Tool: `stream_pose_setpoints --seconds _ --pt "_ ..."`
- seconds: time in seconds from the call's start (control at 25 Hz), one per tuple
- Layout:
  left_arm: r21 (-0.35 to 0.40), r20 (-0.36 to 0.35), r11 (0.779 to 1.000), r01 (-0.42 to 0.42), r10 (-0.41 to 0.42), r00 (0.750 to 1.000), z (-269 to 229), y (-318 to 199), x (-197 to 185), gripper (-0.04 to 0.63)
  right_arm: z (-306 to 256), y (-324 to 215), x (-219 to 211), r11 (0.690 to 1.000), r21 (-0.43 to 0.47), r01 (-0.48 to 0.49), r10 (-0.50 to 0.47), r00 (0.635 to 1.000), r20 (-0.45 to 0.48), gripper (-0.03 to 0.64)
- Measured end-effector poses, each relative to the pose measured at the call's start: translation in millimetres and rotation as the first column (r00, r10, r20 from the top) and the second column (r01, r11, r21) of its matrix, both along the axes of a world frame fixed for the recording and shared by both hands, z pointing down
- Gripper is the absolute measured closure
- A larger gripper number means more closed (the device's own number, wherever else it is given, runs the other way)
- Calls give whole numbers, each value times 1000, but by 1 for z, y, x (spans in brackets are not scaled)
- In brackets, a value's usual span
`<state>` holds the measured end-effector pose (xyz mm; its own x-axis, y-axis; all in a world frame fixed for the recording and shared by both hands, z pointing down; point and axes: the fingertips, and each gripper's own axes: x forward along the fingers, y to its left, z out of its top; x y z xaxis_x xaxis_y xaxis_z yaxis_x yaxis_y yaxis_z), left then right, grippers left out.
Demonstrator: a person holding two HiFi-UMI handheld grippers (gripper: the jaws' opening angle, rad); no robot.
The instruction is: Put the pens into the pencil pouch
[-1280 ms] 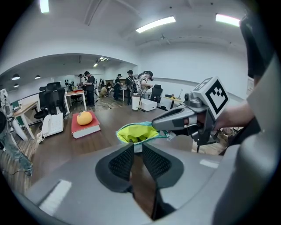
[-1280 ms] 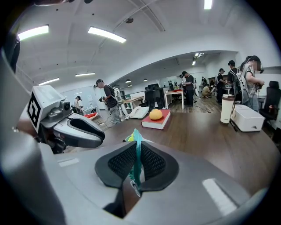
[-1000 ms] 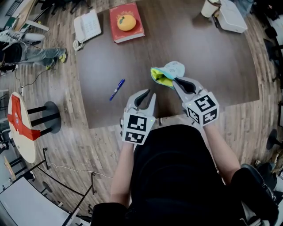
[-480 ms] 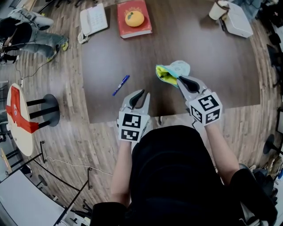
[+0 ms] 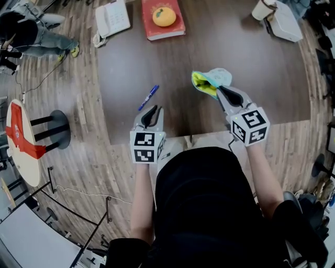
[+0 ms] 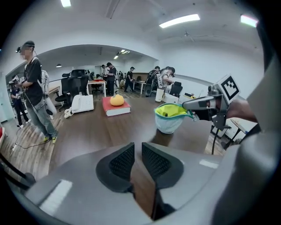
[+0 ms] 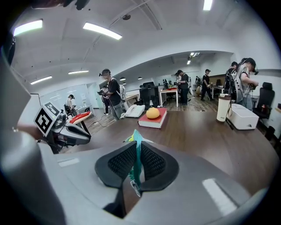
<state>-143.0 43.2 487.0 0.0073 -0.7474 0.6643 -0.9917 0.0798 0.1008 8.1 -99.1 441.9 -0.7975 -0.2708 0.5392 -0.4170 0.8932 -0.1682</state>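
Note:
A blue pen (image 5: 148, 97) lies on the dark table (image 5: 251, 63), left of centre. My left gripper (image 5: 153, 108) hovers just short of the pen near the table's front edge. Its jaws stand narrowly parted and empty, and in the left gripper view (image 6: 137, 147) bare table shows through the gap. The pencil pouch (image 5: 209, 82), pale blue with a yellow lining, sits mouth open right of centre. My right gripper (image 5: 220, 89) is shut on its teal rim (image 7: 136, 147). In the left gripper view the pouch (image 6: 169, 118) is held up by that gripper (image 6: 199, 104).
A red book (image 5: 159, 29) with an orange (image 5: 164, 17) on it and a white telephone (image 5: 112, 18) lie at the table's far edge. A white box (image 5: 285, 22) and a cup (image 5: 261, 9) stand far right. Several people stand in the room beyond.
My left gripper has moved left and forward, closing on the blue pen. The right gripper has stayed put, still holding the pouch rim.

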Motion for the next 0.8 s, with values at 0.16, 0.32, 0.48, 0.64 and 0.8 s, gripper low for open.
stream_pose_setpoints --seconds 0.16,0.32,0.48,0.64,0.8 --pt "-25 2 1000 1 -1 1000 12 14 -20 540 1 0 -1 999 1 -44 44 999 -13 578" --pt "-47 -4 999 -1 1 1000 26 26 -39 537 0 0 -5 997 13 -74 74 997 -32 578" --pt "-72 2 997 -8 8 1000 41 32 -59 531 0 0 -10 995 21 -100 101 994 -51 578" --pt "-106 23 994 -29 32 999 53 36 -76 520 1 -1 -19 992 26 -121 122 990 -64 578" --pt "-140 17 989 -44 46 999 69 41 -86 514 1 0 -24 990 31 -141 143 987 -80 578"
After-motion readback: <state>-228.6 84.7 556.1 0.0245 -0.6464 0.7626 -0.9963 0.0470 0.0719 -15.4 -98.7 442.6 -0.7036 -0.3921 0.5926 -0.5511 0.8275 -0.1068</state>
